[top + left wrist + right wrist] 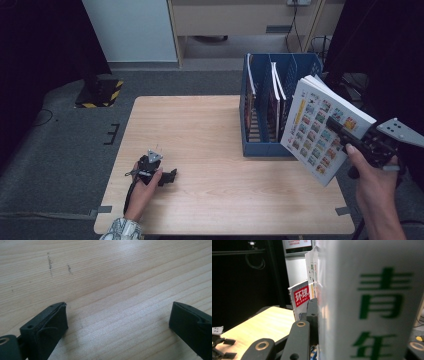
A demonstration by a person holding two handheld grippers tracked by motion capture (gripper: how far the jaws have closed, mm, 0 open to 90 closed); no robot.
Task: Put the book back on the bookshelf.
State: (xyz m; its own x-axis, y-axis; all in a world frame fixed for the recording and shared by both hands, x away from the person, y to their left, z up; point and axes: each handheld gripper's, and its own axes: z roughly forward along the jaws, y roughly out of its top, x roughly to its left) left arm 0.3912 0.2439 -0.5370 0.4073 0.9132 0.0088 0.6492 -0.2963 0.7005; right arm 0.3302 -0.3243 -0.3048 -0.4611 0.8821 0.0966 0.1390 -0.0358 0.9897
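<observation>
Pale wood grain runs across the surface [210, 150], which stands on grey carpet with dark curtains at both sides and a white cabinet at the back. Over on the near-left corner, the left hand [142, 187] rests on the wood with the left tool [167, 176] lying low on it, jaws pointing toward the middle. From the left gripper view the left tool [117, 322] has its jaws spread wide, bare wood between them and a few faint dark scuffs [50, 263] farther off.

On the right side a blue file rack [260, 145] sits at the surface's far-right part, with several magazines [274, 102] standing upright in its slots. Just beside the rack, lifted off the surface and tilted, is a thick white book [325, 127] whose cover shows a grid of small coloured pictures. The right hand [372, 177] holds the right tool [337, 131], and its jaws are clamped on the book's near edge.

In the right gripper view the book [372, 302] looms close and blurred, large green characters on its white face, one black jaw pressed against its left side. Behind it a magazine with a red title block [300, 296] stands upright, and the left tool [222, 345] lies far off on the wood.
</observation>
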